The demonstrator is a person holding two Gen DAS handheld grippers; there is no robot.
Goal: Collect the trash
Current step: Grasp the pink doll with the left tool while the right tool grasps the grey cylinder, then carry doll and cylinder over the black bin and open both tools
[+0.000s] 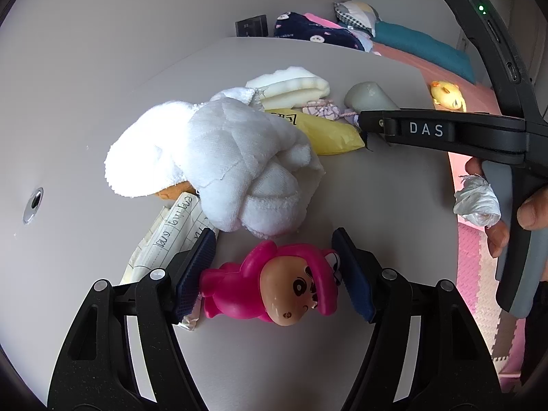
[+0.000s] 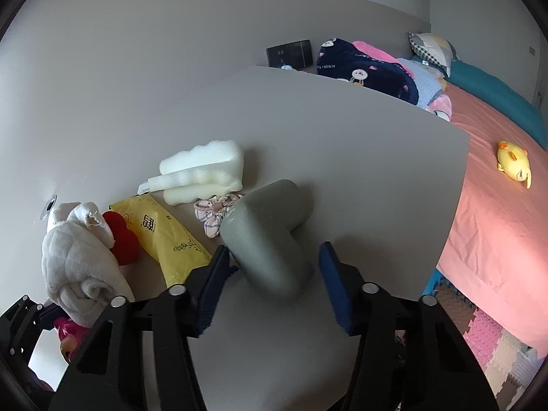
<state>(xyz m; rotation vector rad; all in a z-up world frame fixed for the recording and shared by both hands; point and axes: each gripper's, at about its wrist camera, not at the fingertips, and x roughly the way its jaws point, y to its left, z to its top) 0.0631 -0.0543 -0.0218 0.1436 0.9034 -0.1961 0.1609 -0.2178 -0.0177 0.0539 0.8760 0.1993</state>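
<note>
On the pale table [image 1: 394, 188], the left gripper [image 1: 274, 275] has its blue pads against either end of a pink toy figure [image 1: 270, 284] lying on its side, head toward the right pad; it is clamped on it. Directly behind the figure a bundled white towel [image 1: 233, 167] rests on a handwritten paper sheet [image 1: 171, 236], crowding the left pad. The right gripper [image 2: 274, 286] straddles a grey L-shaped foam piece [image 2: 270, 236]; its left pad touches the foam, its right pad stands clear, so nothing is gripped. Just beside the foam lie a checked fabric flower [image 2: 214, 214], a yellow packet [image 2: 164, 236], a white sponge [image 2: 202, 174] and a red heart-shaped thing [image 2: 121, 239]. A crumpled tissue [image 1: 477, 202] is tucked in the hand on the right gripper's handle. A yellow plush chick [image 2: 513, 164] lies on the pink bed [image 2: 496, 239], well apart.
</note>
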